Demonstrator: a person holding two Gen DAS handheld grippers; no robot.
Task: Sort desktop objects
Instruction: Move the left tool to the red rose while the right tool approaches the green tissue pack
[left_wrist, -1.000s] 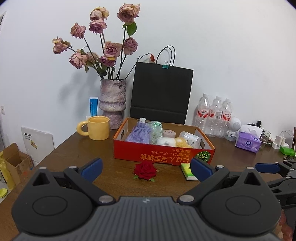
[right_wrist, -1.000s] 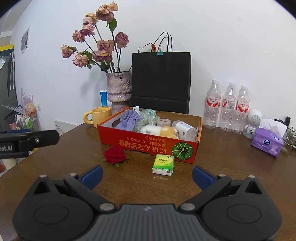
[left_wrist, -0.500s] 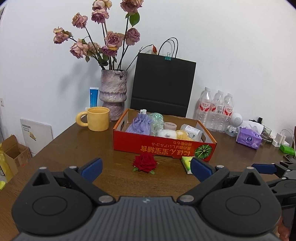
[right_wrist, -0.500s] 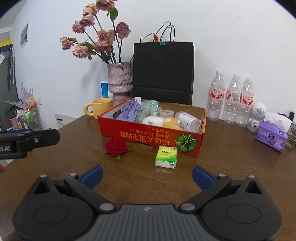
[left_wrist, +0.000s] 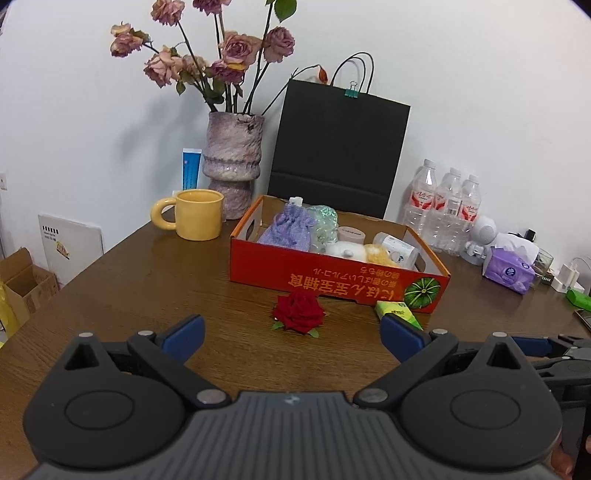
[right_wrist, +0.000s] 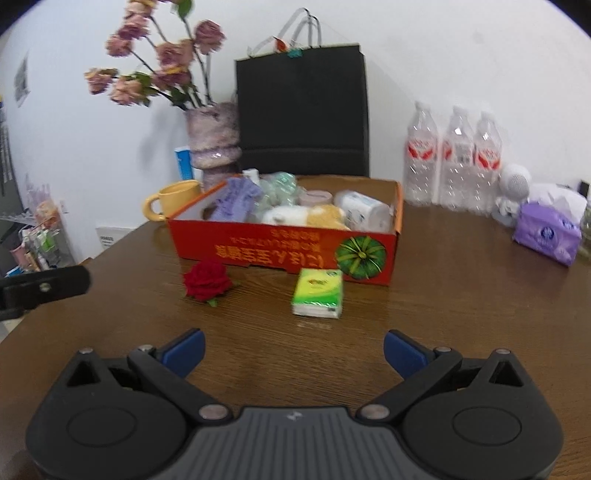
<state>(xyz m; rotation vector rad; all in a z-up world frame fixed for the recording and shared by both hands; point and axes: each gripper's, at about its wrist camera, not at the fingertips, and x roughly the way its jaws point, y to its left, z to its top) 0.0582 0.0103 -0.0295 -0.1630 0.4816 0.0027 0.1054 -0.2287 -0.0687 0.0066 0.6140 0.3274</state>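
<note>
Desktop objects are mostly sorted already, judging by the red cardboard box (left_wrist: 332, 275), which holds a purple drawstring pouch (left_wrist: 290, 230), a greenish bubble-wrapped bundle, a small round tin, a white and yellow soft toy and a white bottle lying on its side. Two things are left on the wooden table (left_wrist: 147, 280), both just in front of the box: a red rose head (left_wrist: 299, 312) before the middle of its front wall, and a green tissue packet (right_wrist: 318, 287) before the front corner that carries the pumpkin print, very near the wall, though contact cannot be made out. The left gripper (left_wrist: 291, 334) has its blue-padded jaws spread wide with nothing between them, and the rose lies ahead of the gap, closer to the box than the fingertips. The right gripper (right_wrist: 293, 349) is likewise wide apart and empty, with the tissue packet ahead of its gap toward the box. By my reading, roughly two pick-and-place moves remain, one for each claw. Beyond the box stand a yellow mug (left_wrist: 195, 214), a vase of dried roses, a black paper bag and three water bottles, which seem to be fixtures, not sorting items. Compared with half a second ago, both cameras have drawn closer to the box and tipped down; the rose and packet lie where they were, and neither claw has narrowed.
</note>
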